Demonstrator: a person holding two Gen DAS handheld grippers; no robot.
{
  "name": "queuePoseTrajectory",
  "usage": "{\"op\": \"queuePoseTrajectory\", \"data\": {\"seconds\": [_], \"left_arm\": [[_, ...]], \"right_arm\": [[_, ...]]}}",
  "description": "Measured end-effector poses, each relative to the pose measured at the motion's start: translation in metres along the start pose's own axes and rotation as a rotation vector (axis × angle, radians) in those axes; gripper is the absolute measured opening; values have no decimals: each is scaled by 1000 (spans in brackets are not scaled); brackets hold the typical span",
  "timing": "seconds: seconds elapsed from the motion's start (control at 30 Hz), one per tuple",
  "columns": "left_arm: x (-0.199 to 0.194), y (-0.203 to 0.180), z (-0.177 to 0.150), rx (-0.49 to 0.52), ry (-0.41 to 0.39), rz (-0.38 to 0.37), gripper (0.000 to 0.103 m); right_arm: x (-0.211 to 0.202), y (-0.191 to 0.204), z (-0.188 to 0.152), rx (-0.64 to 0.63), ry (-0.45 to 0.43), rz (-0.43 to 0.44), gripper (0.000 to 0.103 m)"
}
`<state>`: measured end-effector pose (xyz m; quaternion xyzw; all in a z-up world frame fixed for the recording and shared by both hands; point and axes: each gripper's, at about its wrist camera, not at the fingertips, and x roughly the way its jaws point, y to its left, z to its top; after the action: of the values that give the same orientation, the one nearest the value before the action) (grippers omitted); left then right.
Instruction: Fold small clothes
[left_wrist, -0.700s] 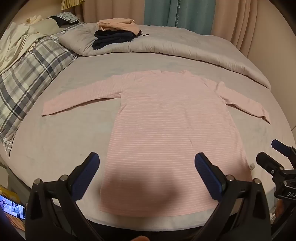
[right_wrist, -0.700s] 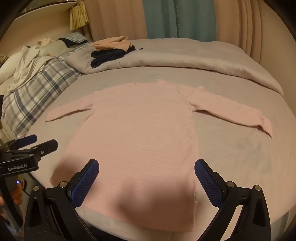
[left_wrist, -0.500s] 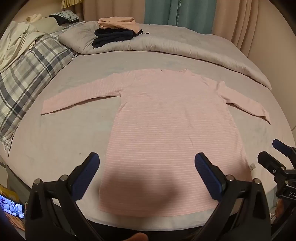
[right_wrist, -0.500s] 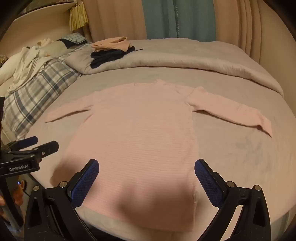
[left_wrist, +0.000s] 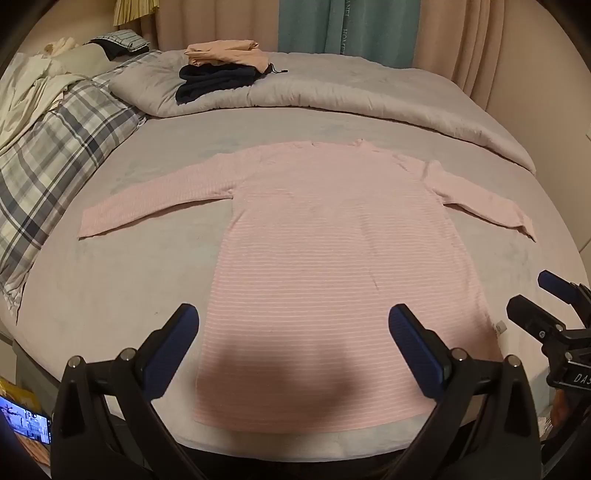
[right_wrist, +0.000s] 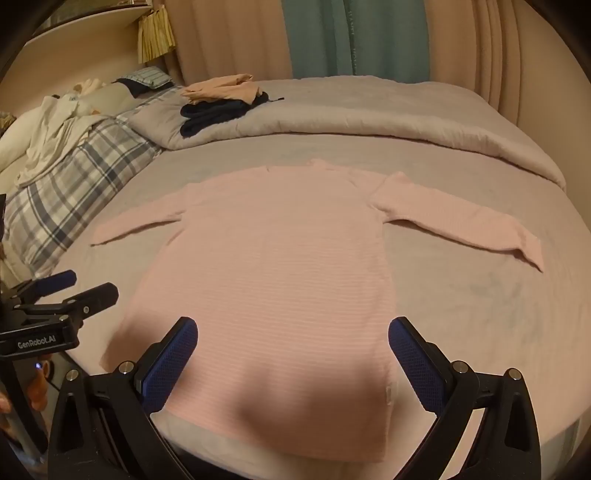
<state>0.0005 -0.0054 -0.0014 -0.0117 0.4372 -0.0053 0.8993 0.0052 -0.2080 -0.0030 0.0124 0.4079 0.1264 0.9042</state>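
A pink striped long-sleeved top (left_wrist: 332, 258) lies flat on the grey bed, hem toward me, both sleeves spread out; it also shows in the right wrist view (right_wrist: 273, 280). My left gripper (left_wrist: 293, 332) is open and empty, hovering over the hem near the bed's front edge. My right gripper (right_wrist: 293, 347) is open and empty, also over the hem. The right gripper appears at the right edge of the left wrist view (left_wrist: 550, 314), and the left gripper at the left edge of the right wrist view (right_wrist: 62, 291).
A grey duvet (left_wrist: 369, 96) is bunched along the far side, with folded peach and dark navy clothes (left_wrist: 218, 70) stacked on it. A plaid blanket (left_wrist: 48, 158) and white bedding (left_wrist: 29, 88) lie at the left. Curtains (left_wrist: 351, 29) hang behind.
Both grippers have drifted very slightly; the top lies the same. Jaws stay open.
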Motion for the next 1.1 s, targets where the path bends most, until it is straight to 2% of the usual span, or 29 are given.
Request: {"op": "queuePoseTrajectory", "data": {"seconds": [1.1], "left_arm": [[0, -3, 2, 4, 3, 5, 103]], "right_arm": [[0, 2, -1, -2, 7, 0, 102]]}}
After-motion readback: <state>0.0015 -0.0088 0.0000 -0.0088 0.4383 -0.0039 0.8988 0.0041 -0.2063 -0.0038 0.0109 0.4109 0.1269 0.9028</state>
